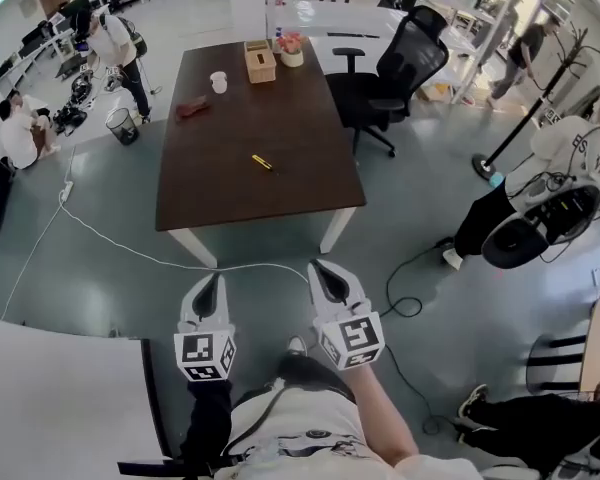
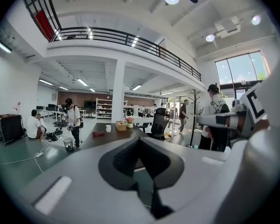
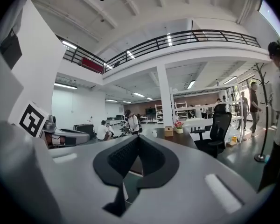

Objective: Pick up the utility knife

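The utility knife [image 1: 264,162], small and yellow with a dark tip, lies slantwise on the dark brown table [image 1: 220,188], right of its middle and toward the near end. Both grippers hang over the floor, well short of the table's near edge. My left gripper [image 1: 211,284] is shut with nothing in it, and so is my right gripper [image 1: 322,272]. In the left gripper view the jaws [image 2: 140,141] meet in front of the distant table [image 2: 109,133]. The right gripper [image 3: 137,139] looks the same. The knife is too small to make out in either gripper view.
At the table's far end stand a white cup [image 1: 218,82], a wooden box [image 1: 260,61], a flower pot [image 1: 291,50] and a reddish item [image 1: 191,109]. A black office chair [image 1: 400,63] is at the table's right. A white cable [image 1: 120,246] crosses the floor. People stand and sit on both sides.
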{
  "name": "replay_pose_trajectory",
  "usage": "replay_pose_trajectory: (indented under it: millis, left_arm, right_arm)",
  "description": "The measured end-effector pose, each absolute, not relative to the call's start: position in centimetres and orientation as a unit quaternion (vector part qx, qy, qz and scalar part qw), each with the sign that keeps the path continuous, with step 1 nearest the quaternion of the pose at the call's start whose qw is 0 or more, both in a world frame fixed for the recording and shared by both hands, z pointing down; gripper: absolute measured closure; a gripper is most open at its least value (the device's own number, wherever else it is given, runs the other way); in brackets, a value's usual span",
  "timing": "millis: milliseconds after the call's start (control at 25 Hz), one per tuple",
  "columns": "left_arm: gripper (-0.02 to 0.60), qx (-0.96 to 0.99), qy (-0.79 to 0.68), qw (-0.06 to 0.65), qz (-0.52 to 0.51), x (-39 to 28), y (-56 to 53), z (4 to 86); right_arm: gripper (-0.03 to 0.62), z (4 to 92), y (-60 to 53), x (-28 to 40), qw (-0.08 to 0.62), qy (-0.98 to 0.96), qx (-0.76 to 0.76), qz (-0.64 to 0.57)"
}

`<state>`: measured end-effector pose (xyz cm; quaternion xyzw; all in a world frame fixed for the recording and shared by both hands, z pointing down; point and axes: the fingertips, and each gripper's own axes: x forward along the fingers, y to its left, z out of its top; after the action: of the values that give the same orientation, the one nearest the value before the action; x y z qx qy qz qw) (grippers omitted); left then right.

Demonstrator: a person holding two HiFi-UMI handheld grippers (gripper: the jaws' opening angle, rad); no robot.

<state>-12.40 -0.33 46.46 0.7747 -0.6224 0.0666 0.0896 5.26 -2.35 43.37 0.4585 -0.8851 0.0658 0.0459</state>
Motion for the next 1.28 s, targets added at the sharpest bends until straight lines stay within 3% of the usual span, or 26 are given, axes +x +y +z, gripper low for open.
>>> replay_pose_trajectory:
  millis: [560,1280]
  left_arm:
    - [0.583,0.744,-0.656,0.097,0.076,-13.9,-8.8,46.1]
    - [0.581,0.778,-0.611,0.129,0.072,-19.3,-28.7,48.0]
  right_arm:
    - [0.592,43.9,-11.7,6.0,0.050,-0.895,0.435,0.088]
    - [0.592,46.1,-30.4,-2.0,0.092,-0.889,0.435,0.107]
